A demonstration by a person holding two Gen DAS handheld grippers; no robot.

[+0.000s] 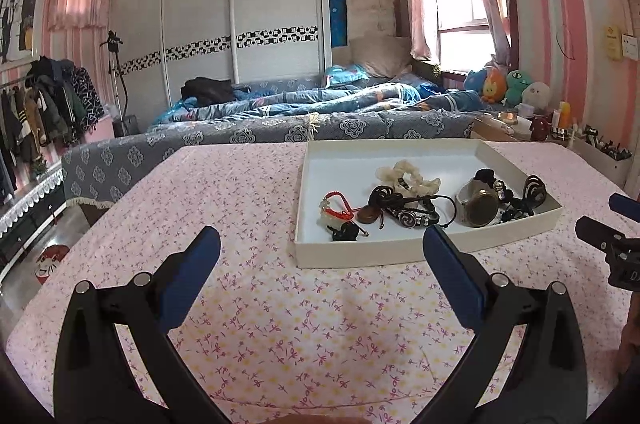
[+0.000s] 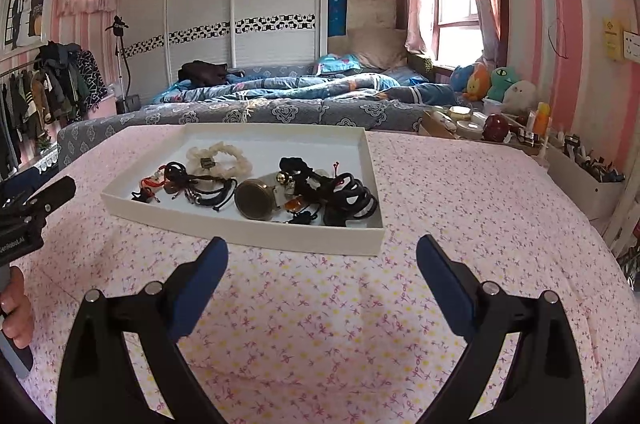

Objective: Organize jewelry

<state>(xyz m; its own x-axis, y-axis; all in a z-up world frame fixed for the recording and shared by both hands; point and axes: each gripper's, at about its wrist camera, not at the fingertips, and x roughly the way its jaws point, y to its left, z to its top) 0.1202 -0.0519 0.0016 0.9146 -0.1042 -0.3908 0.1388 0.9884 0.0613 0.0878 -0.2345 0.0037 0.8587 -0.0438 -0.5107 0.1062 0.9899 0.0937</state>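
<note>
- A shallow white cardboard tray (image 1: 420,253) of jewelry sits on a surface covered with a pink floral-print cloth (image 1: 248,304), in a bedroom with pink-striped walls.
- Inside the tray, a cream ruffled scrunchie (image 1: 408,176) lies toward the far wall; a red braided cord bracelet (image 1: 336,208) lies near the tray's left wall in the left wrist view.
- A tangle of black leather cord bracelets (image 1: 412,208) fills the tray's middle, with a round brass-coloured watch on a pale strap (image 1: 480,210) just beside it, toward the right.
- More black bands (image 2: 348,200) are heaped in the tray's near right corner, seen from the right wrist camera.
- The left gripper (image 1: 320,244) hangs above the cloth, short of the tray's near wall, its blue-padded jaws spread wide with nothing between them.
- The right gripper (image 2: 322,250) is likewise short of the tray's near wall, jaws wide apart and empty.
- A person's hand (image 2: 16,312) grips the left tool's handle, left of the tray.
- Beyond the tray's far wall stands a bed under a grey patterned cover (image 1: 240,136), with stuffed toys (image 1: 508,84) below the window.
</note>
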